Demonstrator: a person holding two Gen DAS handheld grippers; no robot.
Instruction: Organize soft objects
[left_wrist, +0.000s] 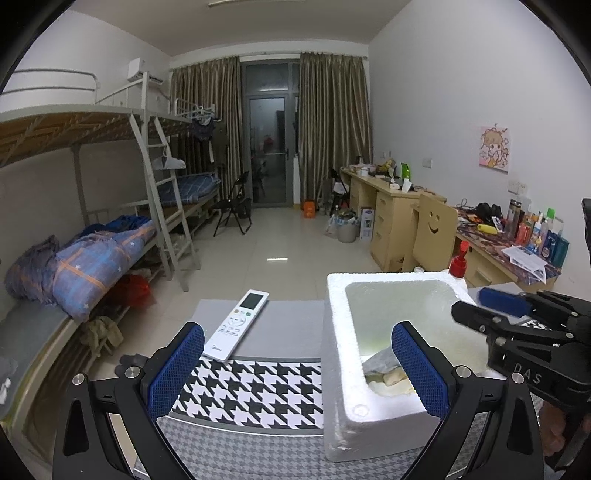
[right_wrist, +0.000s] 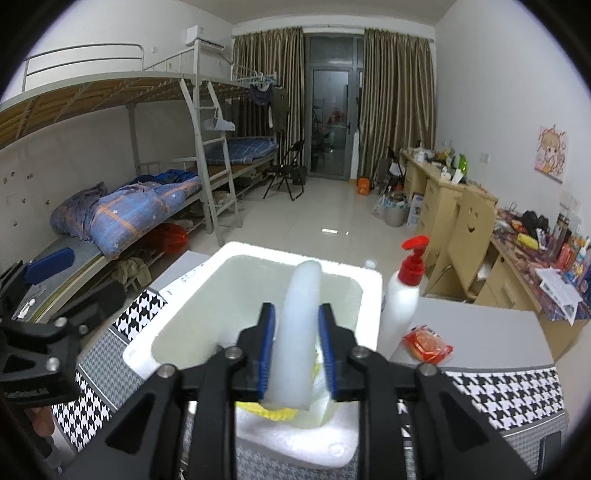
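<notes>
My right claw (right_wrist: 297, 334) is clamped on a pale, translucent white foam roll (right_wrist: 299, 317), its blue pads pressed against both sides, and I hold it upright over the open white styrofoam box (right_wrist: 369, 295). My left claw (left_wrist: 295, 373) stands wide apart with nothing between its pads, hovering at the box's near-left corner, about 7 o'clock from it. I judge the task partly done: inside the box, toward its 6 o'clock end, some soft things already lie, a greyish crumpled piece (left_wrist: 380, 360) and something cream and yellow (right_wrist: 275, 411) under the roll, though I cannot say exactly what they are. The roll is not yet released. It looks smooth, rounded at the top, faintly see-through and light, and I expect it to give under the pads. Left on the surface are a red packet (right_wrist: 428, 341) at 3 o'clock from the box, a red-capped pump bottle (right_wrist: 402, 299) just beside the box, and a white remote control (left_wrist: 238, 325) at 9 o'clock.
</notes>
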